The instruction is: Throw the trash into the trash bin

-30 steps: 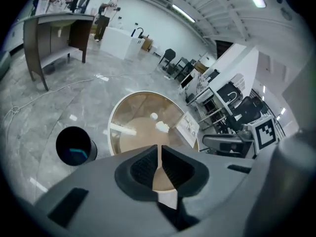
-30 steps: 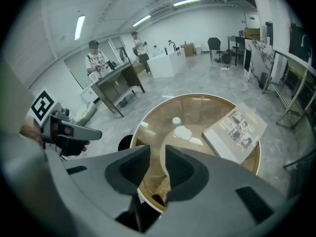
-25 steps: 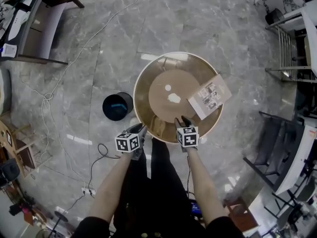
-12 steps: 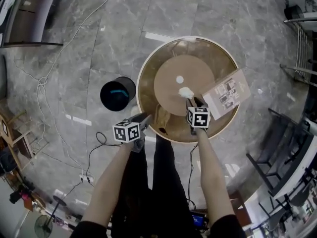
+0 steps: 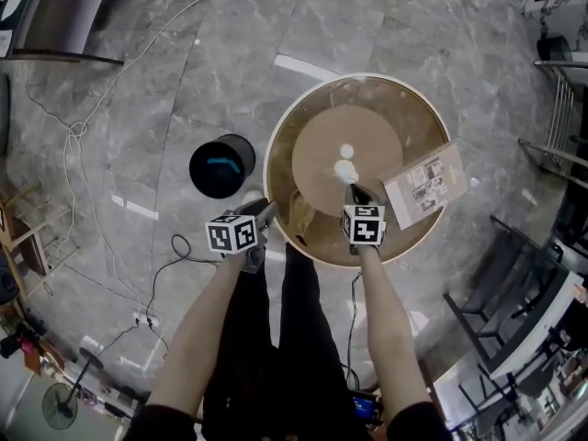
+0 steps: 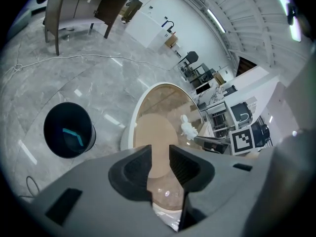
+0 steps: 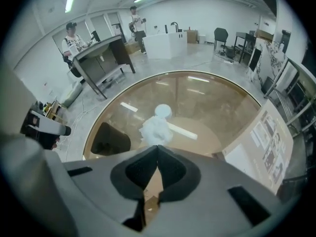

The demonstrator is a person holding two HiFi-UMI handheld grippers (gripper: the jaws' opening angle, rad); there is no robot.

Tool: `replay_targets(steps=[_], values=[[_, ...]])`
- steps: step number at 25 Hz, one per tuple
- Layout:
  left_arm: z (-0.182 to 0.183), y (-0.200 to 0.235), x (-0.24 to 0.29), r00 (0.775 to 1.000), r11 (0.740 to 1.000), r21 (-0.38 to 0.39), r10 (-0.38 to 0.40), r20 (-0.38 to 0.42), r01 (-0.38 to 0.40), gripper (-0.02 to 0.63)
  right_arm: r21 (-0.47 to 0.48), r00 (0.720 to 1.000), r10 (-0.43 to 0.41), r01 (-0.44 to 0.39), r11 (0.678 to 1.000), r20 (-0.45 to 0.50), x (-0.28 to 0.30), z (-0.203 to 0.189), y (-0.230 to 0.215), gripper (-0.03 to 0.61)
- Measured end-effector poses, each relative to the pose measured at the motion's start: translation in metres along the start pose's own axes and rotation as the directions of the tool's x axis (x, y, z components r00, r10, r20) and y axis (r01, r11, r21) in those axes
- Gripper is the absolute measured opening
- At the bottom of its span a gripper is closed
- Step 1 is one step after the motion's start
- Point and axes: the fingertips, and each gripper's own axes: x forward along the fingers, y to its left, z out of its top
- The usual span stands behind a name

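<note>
A white crumpled paper wad [image 5: 345, 169] lies near the middle of the round brown glass-topped table [image 5: 281, 136]. My right gripper [image 5: 355, 189] points steeply down at it. Its jaws are shut, and the tips pinch the near edge of the wad [image 7: 155, 128], which sticks out just beyond my right gripper [image 7: 158, 147]. My left gripper [image 5: 265, 211] hangs over the table's near-left rim; in the left gripper view that gripper [image 6: 159, 154] is open with nothing between its jaws. The black trash bin [image 5: 221, 166] stands on the floor left of the table, and the left gripper view shows the same bin [image 6: 68, 131].
A printed cardboard sheet [image 5: 424, 185] lies on the table's right rim, overhanging it. A small round white spot [image 5: 346, 152] shows just beyond the wad. Cables [image 5: 83, 136] trail over the grey floor on the left. Chairs and racks [image 5: 501, 283] stand to the right.
My right gripper has moved from the table's near rim forward to the wad, and its jaws have gone from open to shut. The left gripper sank a little beside the rim.
</note>
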Motion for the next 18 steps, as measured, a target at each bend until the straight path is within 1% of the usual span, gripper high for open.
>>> replay_targets(steps=[4,9,14,18], values=[[0.010,0.012,-0.014,0.999,0.999,-0.033,0.006,0.038,-0.005,0.110,-0.036,0.999,0.043,-0.042,0.998,0.025,-0.001,0.018,0.039,0.003],[0.013,0.036,-0.039,0.996,0.996,-0.091,0.035,0.085,-0.027,0.110,-0.117,0.992,0.121,-0.117,0.986,0.025,0.003,0.035,0.105,0.003],[0.010,0.070,-0.072,0.987,0.985,-0.167,0.075,0.143,-0.051,0.110,-0.223,0.979,0.204,-0.196,0.955,0.013,0.010,0.050,0.176,0.003],[0.007,0.104,-0.105,0.973,0.969,-0.233,0.128,0.193,-0.081,0.110,-0.292,0.964,0.265,-0.257,0.921,-0.014,0.016,0.058,0.235,0.003]])
